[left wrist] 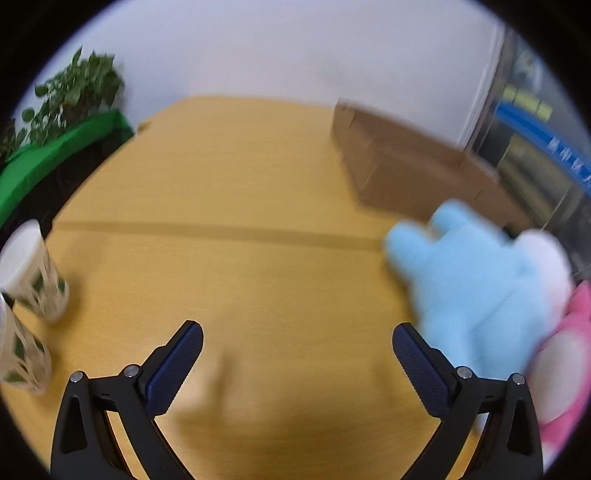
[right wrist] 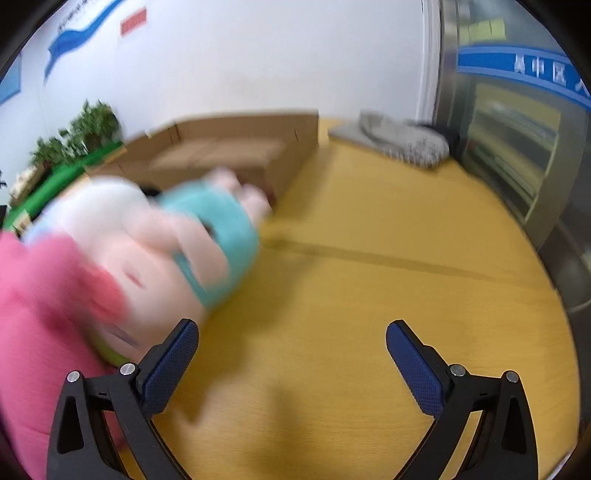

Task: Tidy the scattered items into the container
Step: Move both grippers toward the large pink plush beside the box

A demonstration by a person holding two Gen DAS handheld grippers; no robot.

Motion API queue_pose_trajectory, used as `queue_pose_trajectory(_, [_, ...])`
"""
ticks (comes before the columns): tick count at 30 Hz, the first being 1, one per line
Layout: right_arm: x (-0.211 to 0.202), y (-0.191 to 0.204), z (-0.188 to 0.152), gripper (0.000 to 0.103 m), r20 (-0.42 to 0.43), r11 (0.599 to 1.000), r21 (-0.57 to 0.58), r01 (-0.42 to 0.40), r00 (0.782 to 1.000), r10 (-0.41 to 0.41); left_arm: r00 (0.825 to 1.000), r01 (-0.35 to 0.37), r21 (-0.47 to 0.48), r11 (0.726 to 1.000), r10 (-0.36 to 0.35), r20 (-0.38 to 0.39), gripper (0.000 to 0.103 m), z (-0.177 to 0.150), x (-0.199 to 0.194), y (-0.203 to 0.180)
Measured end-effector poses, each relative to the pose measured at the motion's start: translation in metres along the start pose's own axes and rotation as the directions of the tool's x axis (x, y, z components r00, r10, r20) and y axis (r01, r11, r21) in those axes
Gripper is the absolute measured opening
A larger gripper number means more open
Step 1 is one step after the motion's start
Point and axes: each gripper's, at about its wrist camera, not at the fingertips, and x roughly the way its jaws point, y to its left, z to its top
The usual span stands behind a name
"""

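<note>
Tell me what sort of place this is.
Probably an office or public service room, not a home: a wooden table, a glass door with a blue signage strip, and a wall poster. Potted plants stand behind.
</note>
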Motion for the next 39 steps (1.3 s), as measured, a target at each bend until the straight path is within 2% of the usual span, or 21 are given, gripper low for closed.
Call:
queue_pose_trajectory(2, [-0.012, 0.012, 0.024, 0.103, 0.027, 0.999, -0.025, -0.028, 0.999, 0.029, 0.996, 0.031, 0.024, 0.999, -0.033, 0.082, 0.102, 0.036, -0.021, -0.023])
queue_pose_trajectory(5, [-0.011, 0.035, 0.066, 0.103, 0.044, 0.994, -0.034, -0.1, 0.994, 0.101, 0.979, 0.157, 0.067, 0.985, -0.165, 0.121, 0.102, 0.094, -0.023, -0.06])
queue_pose_trajectory(7, [0.002, 0.048, 0.097, 0.103, 0.042, 0.986, -0.007, -0.166, 0.985, 0.167, 0.968, 0.225, 0.138, 0.965, -0.237, 0.082, 0.102, 0.133, -0.001, -0.089])
queue_pose_trajectory(10, [0.046, 0.066, 0.143, 0.103, -0.018, 0.968, 0.016, -0.251, 0.968, 0.251, 0.965, 0.263, 0.238, 0.935, -0.255, -0.064, 0.102, 0.178, 0.062, -0.116])
queue_pose_trajectory(13, [0.097, 0.086, 0.172, 0.103, -0.103, 0.968, 0.003, -0.252, 0.963, 0.251, 0.946, 0.3, 0.278, 0.912, -0.248, -0.207, 0.102, 0.192, 0.125, -0.132])
queue_pose_trajectory(16, [0.147, 0.092, 0.184, 0.103, -0.183, 0.976, 0.011, -0.218, 0.959, 0.216, 0.922, 0.296, 0.273, 0.915, -0.198, -0.333, 0.102, 0.186, 0.181, -0.135])
queue_pose_trajectory(17, [0.162, 0.092, 0.186, 0.103, -0.208, 0.977, 0.018, -0.212, 0.955, 0.211, 0.912, 0.295, 0.262, 0.919, -0.19, -0.363, 0.102, 0.181, 0.192, -0.134])
queue_pose_trajectory(20, [0.195, 0.083, 0.181, 0.103, -0.282, 0.979, 0.057, -0.196, 0.937, 0.204, 0.904, 0.289, 0.275, 0.917, -0.167, -0.392, 0.102, 0.164, 0.196, -0.136])
queue_pose_trajectory(23, [0.208, 0.077, 0.168, 0.102, -0.345, 0.973, 0.083, -0.214, 0.91, 0.229, 0.897, 0.304, 0.295, 0.906, -0.168, -0.409, 0.102, 0.148, 0.184, -0.141])
queue_pose_trajectory(26, [0.204, 0.074, 0.163, 0.102, -0.357, 0.971, 0.076, -0.227, 0.903, 0.239, 0.893, 0.31, 0.292, 0.905, -0.173, -0.415, 0.102, 0.137, 0.172, -0.146])
queue_pose_trajectory(28, [0.199, 0.072, 0.16, 0.103, -0.353, 0.966, 0.094, -0.242, 0.899, 0.259, 0.899, 0.299, 0.295, 0.908, -0.164, -0.406, 0.102, 0.133, 0.165, -0.147])
queue_pose_trajectory(31, [0.174, 0.073, 0.16, 0.103, -0.288, 0.976, 0.078, -0.202, 0.933, 0.216, 0.926, 0.264, 0.254, 0.93, -0.17, -0.338, 0.102, 0.144, 0.149, -0.142])
queue_pose_trajectory(35, [0.1, 0.082, 0.16, 0.103, -0.134, 0.981, 0.076, -0.18, 0.973, 0.189, 0.97, 0.211, 0.206, 0.955, -0.178, -0.168, 0.102, 0.143, 0.078, -0.148])
queue_pose_trajectory(36, [0.079, 0.086, 0.156, 0.103, -0.1, 0.982, 0.078, -0.174, 0.978, 0.181, 0.975, 0.205, 0.199, 0.958, -0.182, -0.126, 0.102, 0.139, 0.056, -0.152])
queue_pose_trajectory(39, [0.01, 0.106, 0.13, 0.103, -0.007, 0.983, 0.04, -0.177, 0.984, 0.177, 0.972, 0.233, 0.183, 0.955, -0.23, -0.036, 0.102, 0.11, -0.013, -0.168])
